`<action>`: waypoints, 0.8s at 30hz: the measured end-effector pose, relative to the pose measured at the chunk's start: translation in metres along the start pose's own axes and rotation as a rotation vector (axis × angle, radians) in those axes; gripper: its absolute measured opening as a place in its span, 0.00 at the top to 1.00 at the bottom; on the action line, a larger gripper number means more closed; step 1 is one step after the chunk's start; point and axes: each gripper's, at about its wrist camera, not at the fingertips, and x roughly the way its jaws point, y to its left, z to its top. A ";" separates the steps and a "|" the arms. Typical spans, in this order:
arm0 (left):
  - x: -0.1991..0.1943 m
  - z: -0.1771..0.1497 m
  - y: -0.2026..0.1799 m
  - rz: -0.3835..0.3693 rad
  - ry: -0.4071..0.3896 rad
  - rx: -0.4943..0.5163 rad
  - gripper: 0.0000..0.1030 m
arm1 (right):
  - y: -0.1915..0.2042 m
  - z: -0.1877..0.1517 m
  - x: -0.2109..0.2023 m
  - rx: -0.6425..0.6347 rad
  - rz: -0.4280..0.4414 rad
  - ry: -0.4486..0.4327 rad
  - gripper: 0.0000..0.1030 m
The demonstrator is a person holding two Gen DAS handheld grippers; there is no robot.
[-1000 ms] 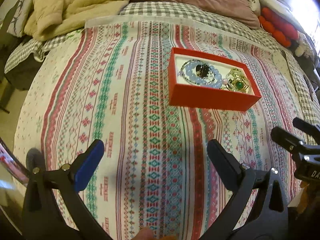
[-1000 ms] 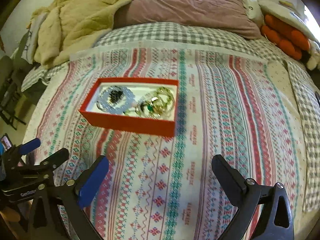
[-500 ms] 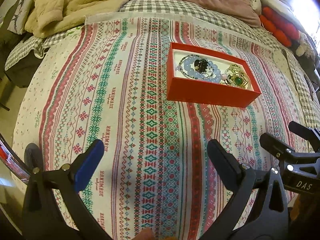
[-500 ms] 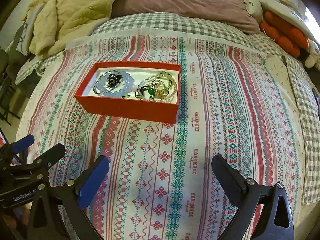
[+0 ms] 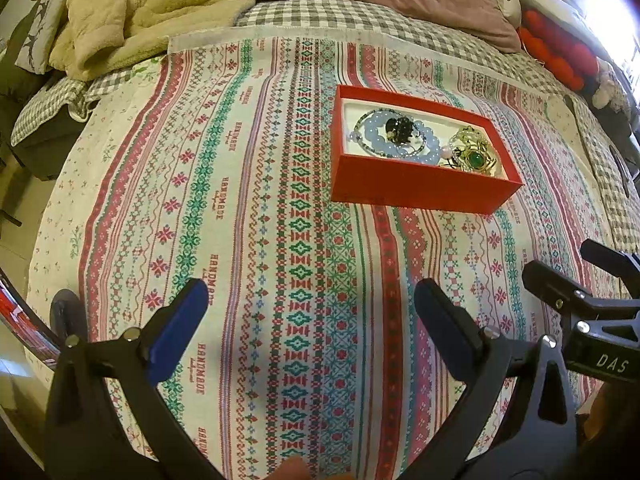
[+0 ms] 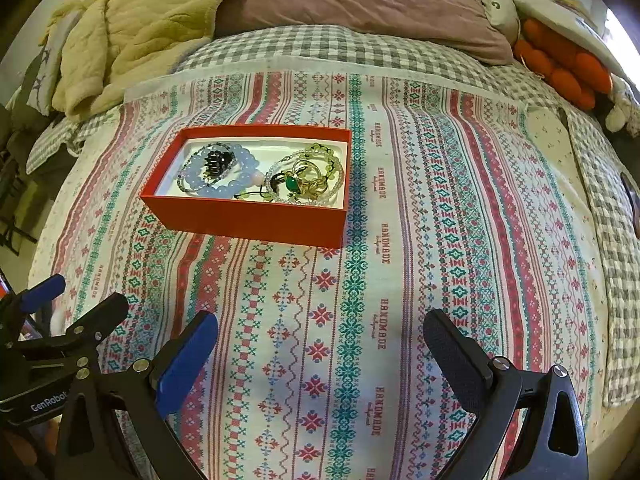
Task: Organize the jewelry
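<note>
Both the left gripper and right gripper hover wide apart and empty, short of the red box on the bedspread, whose light, slippery, seemingly tangled bracelets are best pinched by one bead strand.

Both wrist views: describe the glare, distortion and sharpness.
Left wrist view: window glare blows out the top right corner, fisheye bends the patterned cloth, red box sharp. Right wrist view: milder glare at right edge, same bending, no motion blur.
</note>
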 end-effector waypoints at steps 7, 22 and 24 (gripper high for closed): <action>-0.002 0.000 -0.001 0.016 -0.014 0.012 0.01 | 0.000 0.001 0.001 -0.004 -0.004 0.002 0.00; -0.001 0.000 -0.002 0.021 -0.016 0.013 0.01 | 0.001 0.000 0.003 -0.010 -0.009 0.007 0.00; -0.001 0.000 -0.002 0.021 -0.016 0.013 0.01 | 0.001 0.000 0.004 -0.012 -0.009 0.010 0.00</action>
